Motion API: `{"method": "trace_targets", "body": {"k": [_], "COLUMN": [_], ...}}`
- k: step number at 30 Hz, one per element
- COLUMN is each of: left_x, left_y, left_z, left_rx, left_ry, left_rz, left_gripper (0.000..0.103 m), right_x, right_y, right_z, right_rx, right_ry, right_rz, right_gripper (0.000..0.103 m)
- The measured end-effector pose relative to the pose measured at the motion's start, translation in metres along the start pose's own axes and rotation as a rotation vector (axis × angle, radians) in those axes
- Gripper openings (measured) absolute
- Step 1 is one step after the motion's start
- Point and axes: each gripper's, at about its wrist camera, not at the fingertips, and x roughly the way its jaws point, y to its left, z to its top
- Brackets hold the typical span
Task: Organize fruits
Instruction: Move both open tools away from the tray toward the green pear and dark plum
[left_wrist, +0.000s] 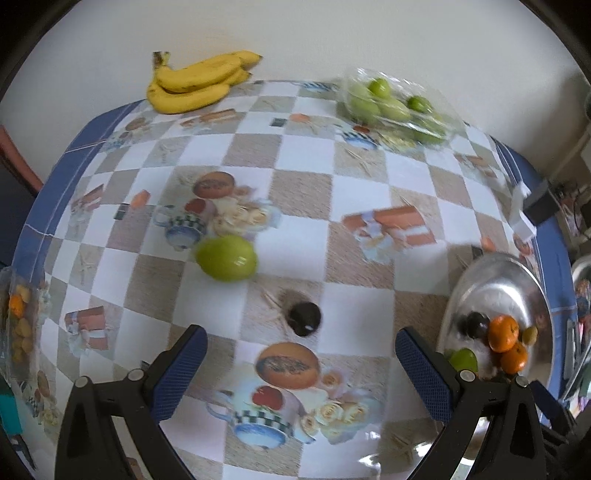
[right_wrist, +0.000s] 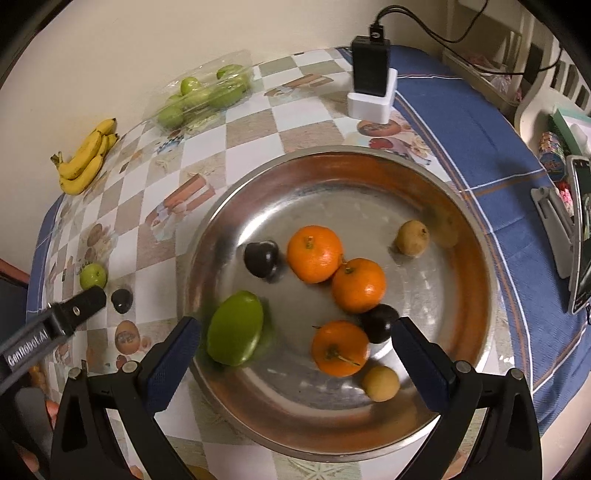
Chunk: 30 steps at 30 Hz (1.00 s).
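Note:
My right gripper (right_wrist: 295, 354) hangs open over a round metal plate (right_wrist: 369, 192). In the plate lie three oranges (right_wrist: 314, 254), two dark plums (right_wrist: 260, 258), two small yellow-brown fruits (right_wrist: 412, 238) and a blurred green fruit (right_wrist: 236, 328) close to the left finger. My left gripper (left_wrist: 301, 365) is open low over the table. Just ahead of its fingers a dark plum (left_wrist: 304, 318) lies on the checked cloth. A green fruit (left_wrist: 226, 258) sits further out to the left. The plate (left_wrist: 506, 284) shows at the right of the left wrist view.
Bananas (left_wrist: 199, 81) and a clear bag of green fruits (left_wrist: 395, 107) lie at the table's far edge by the wall. A black device in a white stand (right_wrist: 371, 85) is behind the plate. A phone on a stand (right_wrist: 580, 236) is at the right.

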Motion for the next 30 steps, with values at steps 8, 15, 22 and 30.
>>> {"method": "trace_targets", "body": {"k": [8, 15, 22, 30], "left_x": [0.001, 0.003, -0.008, -0.012], "left_y": [0.042, 0.085, 0.117, 0.148], "left_z": [0.012, 0.02, 0.029, 0.034], "left_rx": [-0.062, -0.132, -0.144, -0.195], "left_ry": [-0.026, -0.041, -0.084, -0.091], "left_rz": [0.053, 0.126, 0.187, 0.164], "left_gripper": [0.103, 0.103, 0.103, 0.103], "right_x": [0.004, 0.007, 0.014, 0.019], "right_y": [0.021, 0.051, 0.087, 0.131], "right_z": [0.003, 0.005, 0.003, 0.004], "right_rx": [-0.042, -0.094, -0.129, -0.18], "right_ry": [0.008, 0.014, 0.034, 0.033], "right_rz": [0.004, 0.02, 0.059, 0.119], "right_gripper": [0.103, 0.103, 0.103, 0.103]}}
